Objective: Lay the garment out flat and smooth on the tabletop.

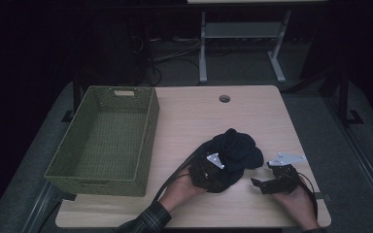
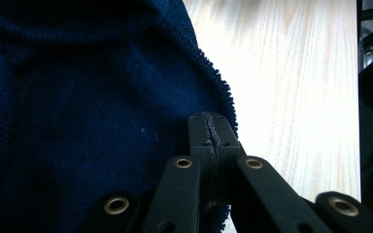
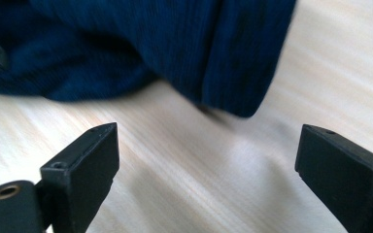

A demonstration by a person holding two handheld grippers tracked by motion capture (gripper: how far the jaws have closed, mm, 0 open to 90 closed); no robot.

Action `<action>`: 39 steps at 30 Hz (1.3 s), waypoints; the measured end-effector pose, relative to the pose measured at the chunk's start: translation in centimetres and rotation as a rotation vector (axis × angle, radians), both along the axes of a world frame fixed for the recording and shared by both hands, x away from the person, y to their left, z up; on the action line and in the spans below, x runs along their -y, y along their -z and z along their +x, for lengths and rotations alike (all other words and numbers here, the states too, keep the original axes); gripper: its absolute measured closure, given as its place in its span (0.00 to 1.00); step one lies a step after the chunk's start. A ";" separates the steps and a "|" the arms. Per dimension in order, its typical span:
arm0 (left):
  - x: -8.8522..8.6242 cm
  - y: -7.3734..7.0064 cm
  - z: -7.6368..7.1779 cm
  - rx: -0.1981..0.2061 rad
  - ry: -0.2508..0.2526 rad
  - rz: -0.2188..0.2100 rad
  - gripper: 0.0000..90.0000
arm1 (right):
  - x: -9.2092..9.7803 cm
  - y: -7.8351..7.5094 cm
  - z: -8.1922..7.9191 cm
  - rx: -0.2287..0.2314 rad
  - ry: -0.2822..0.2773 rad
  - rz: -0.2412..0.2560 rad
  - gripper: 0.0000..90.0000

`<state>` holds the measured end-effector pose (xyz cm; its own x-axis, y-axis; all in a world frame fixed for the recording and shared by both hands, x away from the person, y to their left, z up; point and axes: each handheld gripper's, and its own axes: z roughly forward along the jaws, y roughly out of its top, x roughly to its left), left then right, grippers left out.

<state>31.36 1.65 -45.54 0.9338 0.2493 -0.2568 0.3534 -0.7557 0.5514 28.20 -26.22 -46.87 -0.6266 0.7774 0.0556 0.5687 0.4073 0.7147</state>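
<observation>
A dark blue knitted garment [image 1: 233,156] is lying bunched up on the near half of the surface [image 1: 252,116], right of the green woven basket [image 1: 106,138]. The left tool [image 1: 212,170] is working at the garment's near left edge; in the left gripper view its jaws are pressed together, and they appear to be pinching the fuzzy hem of the garment [image 2: 77,121]. The right tool [image 1: 268,181] is waiting just right of the heap, apart from it, with its jaws spread wide over bare wood; in the right gripper view the folded cloth [image 3: 194,43] is lying just ahead of them.

The step in hand looks like gathering the garment for a lift, with one side gripped and the other not yet. The next move probably calls for the right tool to slide forward to the near right fold, close on a good thickness of knit, and then for both tools to raise the bundle together and carry it left towards the basket.
</observation>
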 end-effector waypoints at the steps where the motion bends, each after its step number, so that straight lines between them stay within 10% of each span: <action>1: 0.0 0.0 0.0 0.002 0.002 0.002 1.00 | 0.1 -0.7 0.0 0.006 -0.005 -0.002 0.10; 22: 0.5 -0.2 -0.4 0.044 0.004 0.036 1.00 | -1.8 -4.4 4.6 0.028 -0.067 0.065 0.18; 34: 0.5 -0.3 -0.3 0.043 0.006 0.041 1.00 | -2.3 -4.0 5.7 0.029 -0.121 0.109 0.75; 39: 0.5 -0.3 -0.3 0.043 0.008 0.043 1.00 | -2.6 -4.3 6.0 0.025 -0.131 0.097 0.84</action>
